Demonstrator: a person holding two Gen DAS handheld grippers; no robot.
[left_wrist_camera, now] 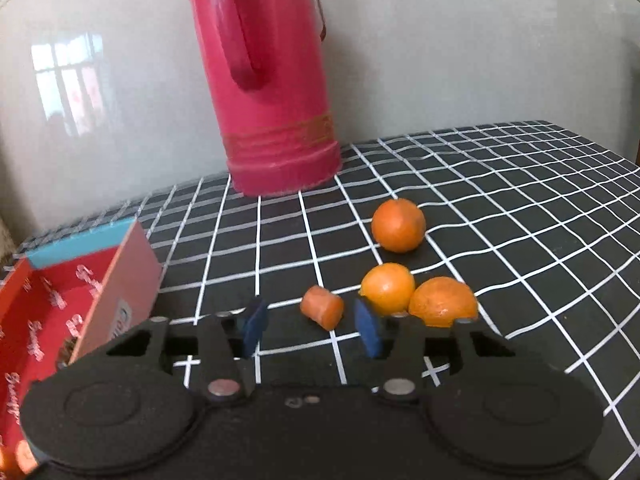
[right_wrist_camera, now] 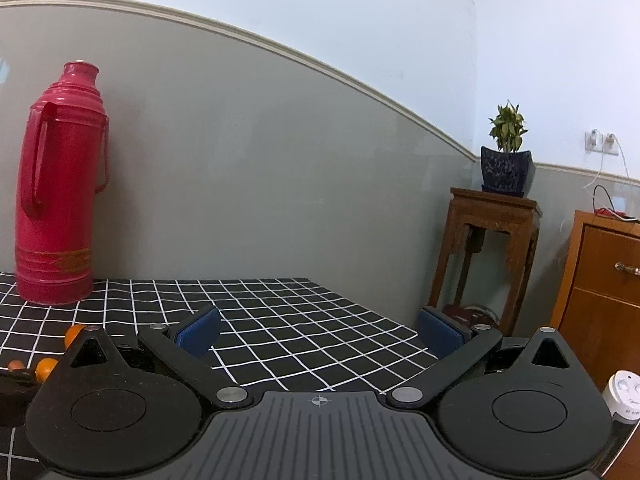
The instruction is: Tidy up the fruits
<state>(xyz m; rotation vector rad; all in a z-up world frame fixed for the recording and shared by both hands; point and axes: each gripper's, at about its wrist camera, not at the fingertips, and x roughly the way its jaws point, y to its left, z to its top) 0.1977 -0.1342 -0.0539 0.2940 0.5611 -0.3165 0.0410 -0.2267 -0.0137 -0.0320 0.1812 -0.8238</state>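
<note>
In the left wrist view my left gripper [left_wrist_camera: 311, 330] is open and empty just above the black checked tablecloth [left_wrist_camera: 520, 208]. A small orange carrot-like piece [left_wrist_camera: 322, 306] lies just beyond the gap between its blue pads. Three round orange fruits lie to the right: one far [left_wrist_camera: 397, 225], one near [left_wrist_camera: 387, 288], one nearest [left_wrist_camera: 443, 306]. A red box [left_wrist_camera: 48, 312] with an open pink flap stands at the left. In the right wrist view my right gripper [right_wrist_camera: 318, 334] is open and empty over the cloth; the fruits [right_wrist_camera: 74, 334] peek out at the far left.
A tall red thermos [left_wrist_camera: 264, 80] stands at the back of the table by the grey wall; it also shows in the right wrist view [right_wrist_camera: 60, 184]. Off the table's right edge stand a wooden stand with a potted plant [right_wrist_camera: 506, 160] and a wooden cabinet [right_wrist_camera: 604, 280].
</note>
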